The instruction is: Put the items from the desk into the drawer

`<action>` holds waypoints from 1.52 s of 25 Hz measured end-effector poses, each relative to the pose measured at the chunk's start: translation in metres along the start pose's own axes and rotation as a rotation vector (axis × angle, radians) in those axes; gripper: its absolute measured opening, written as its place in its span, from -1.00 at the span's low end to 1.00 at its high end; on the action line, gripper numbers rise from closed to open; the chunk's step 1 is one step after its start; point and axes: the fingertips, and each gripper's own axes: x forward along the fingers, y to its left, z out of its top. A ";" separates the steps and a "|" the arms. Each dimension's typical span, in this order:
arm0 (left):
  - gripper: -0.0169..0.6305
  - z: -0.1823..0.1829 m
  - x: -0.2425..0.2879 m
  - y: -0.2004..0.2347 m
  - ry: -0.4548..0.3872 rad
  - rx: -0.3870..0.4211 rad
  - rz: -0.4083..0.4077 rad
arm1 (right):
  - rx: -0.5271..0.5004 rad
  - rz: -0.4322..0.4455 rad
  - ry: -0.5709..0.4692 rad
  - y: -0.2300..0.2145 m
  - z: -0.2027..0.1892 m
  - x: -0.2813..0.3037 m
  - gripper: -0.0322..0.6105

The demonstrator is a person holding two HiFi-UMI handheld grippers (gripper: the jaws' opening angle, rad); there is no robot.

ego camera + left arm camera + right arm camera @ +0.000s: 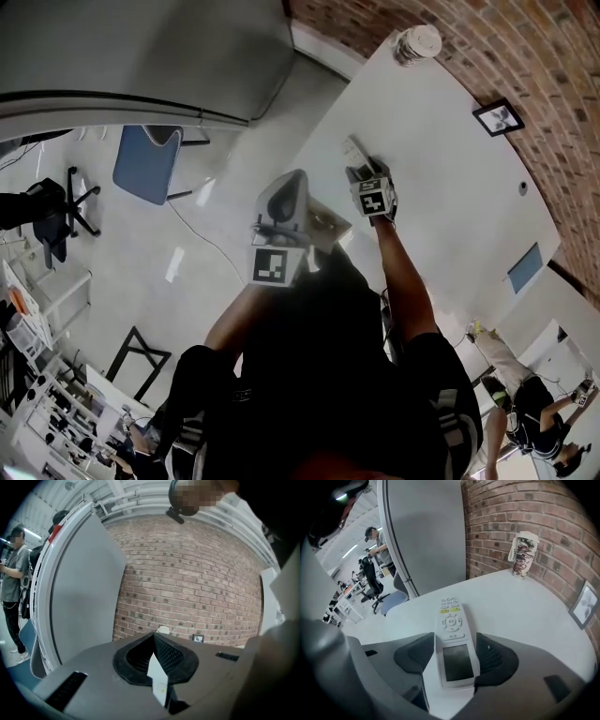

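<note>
A white remote control [453, 641] with a dark screen lies flat on the white desk [441, 187]; in the head view the remote [356, 150] pokes out past my right gripper [368, 183]. My right gripper [454, 656] points steeply down over it, open, with one dark pad on each side of the remote's screen end. My left gripper [281, 211] hovers off the desk's near-left edge. In the left gripper view its jaws [157, 660] are shut on a thin white card [157, 677] bearing a small label. No drawer shows in any view.
A patterned paper cup [523, 555] stands at the desk's far end by the brick wall. A small picture frame [498, 117] stands at the desk's right edge. A grey partition [426, 531] rises on the left, with a blue chair [145, 159] on the floor. People stand in the background.
</note>
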 end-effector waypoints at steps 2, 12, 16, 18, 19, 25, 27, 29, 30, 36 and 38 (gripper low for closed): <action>-0.95 0.000 0.001 0.000 0.003 -0.001 0.000 | -0.009 -0.011 0.010 -0.003 -0.004 0.003 -0.11; -0.95 0.006 -0.009 -0.006 -0.021 0.009 0.005 | 0.007 -0.004 -0.002 0.000 -0.002 0.001 -0.11; -0.95 0.009 -0.019 -0.013 -0.029 0.016 0.008 | 0.052 -0.004 -0.018 0.002 -0.007 -0.011 -0.11; -0.95 0.011 -0.025 -0.018 -0.037 0.020 0.010 | 0.062 -0.003 -0.019 0.005 -0.012 -0.020 -0.12; -0.95 0.012 -0.028 -0.021 -0.044 0.023 0.009 | 0.061 -0.004 -0.019 0.006 -0.015 -0.024 -0.12; -0.95 0.018 -0.053 -0.046 -0.084 0.032 0.016 | 0.060 0.000 -0.046 0.014 -0.037 -0.051 -0.12; -0.95 0.019 -0.064 -0.055 -0.097 0.037 0.027 | 0.052 0.001 -0.071 0.017 -0.040 -0.062 -0.12; -0.95 0.021 -0.076 -0.063 -0.111 0.038 0.043 | 0.046 0.007 -0.090 0.021 -0.048 -0.071 -0.12; -0.95 0.022 -0.082 -0.067 -0.117 0.039 0.051 | 0.043 0.013 -0.098 0.024 -0.052 -0.076 -0.12; -0.95 0.021 -0.122 -0.064 -0.135 0.049 0.123 | 0.013 0.057 -0.125 0.054 -0.067 -0.100 -0.12; -0.95 0.023 -0.135 -0.059 -0.141 0.052 0.141 | 0.000 0.073 -0.132 0.068 -0.071 -0.107 -0.12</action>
